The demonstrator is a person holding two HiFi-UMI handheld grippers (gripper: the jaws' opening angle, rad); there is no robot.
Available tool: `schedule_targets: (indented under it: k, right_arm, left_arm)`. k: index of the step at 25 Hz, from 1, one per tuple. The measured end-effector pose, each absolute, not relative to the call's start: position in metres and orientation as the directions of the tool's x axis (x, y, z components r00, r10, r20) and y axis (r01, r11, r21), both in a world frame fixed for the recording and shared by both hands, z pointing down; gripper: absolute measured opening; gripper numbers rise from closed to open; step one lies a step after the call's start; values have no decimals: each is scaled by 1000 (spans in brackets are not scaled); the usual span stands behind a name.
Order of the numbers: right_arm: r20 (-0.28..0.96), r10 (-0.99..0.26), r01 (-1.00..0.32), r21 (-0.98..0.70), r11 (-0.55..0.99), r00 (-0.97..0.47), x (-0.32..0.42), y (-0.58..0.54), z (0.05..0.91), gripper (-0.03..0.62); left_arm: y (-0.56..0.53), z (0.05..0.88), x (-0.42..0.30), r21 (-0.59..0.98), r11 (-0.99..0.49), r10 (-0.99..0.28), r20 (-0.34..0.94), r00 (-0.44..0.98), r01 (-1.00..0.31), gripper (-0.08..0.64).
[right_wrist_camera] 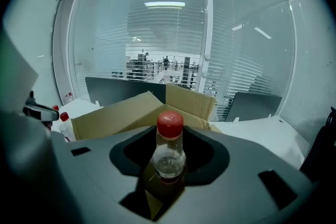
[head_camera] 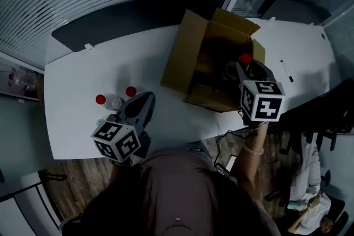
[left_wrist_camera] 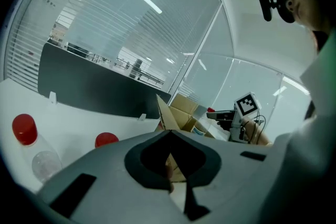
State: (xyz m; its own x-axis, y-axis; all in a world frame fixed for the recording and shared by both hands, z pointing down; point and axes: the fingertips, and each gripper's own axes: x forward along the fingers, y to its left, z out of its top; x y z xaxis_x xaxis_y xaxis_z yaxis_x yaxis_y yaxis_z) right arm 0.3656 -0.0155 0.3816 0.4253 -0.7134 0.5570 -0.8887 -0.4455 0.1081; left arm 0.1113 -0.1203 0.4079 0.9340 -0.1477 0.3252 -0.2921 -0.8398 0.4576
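Right tongs [right_wrist_camera: 169, 165] clamp a red-capped bottle [right_wrist_camera: 169, 141] upright over the open box [right_wrist_camera: 115, 113], left tongs [left_wrist_camera: 169, 134] sit closed and empty just beside two loose bottles [head_camera: 113, 102] on the table [head_camera: 77, 80].

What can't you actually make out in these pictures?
- Cardboard box, inside: head view, dark, partly covered by the right tool.
- Held bottle, lower half: right gripper view, hidden by the tool's jaws.
- Second red-capped bottle: left gripper view, only its cap clears the left tool.
- Small dark item on the table: head view, too small.
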Motion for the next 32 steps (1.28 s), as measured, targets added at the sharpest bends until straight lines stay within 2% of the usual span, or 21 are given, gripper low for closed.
schedule_targets:
  k: [16,32]
  right_arm:
    - [407,-804,-899,143,-414,435,319,-13,309,167]
    - [289,-882,-927,168,-335,371,251,-12,257,164]
  left_arm:
    - [-109,397,73,448,-840,-176,312,934,-308,8]
    - [-102,392,39,453,-838,-184,289,939,-304,8]
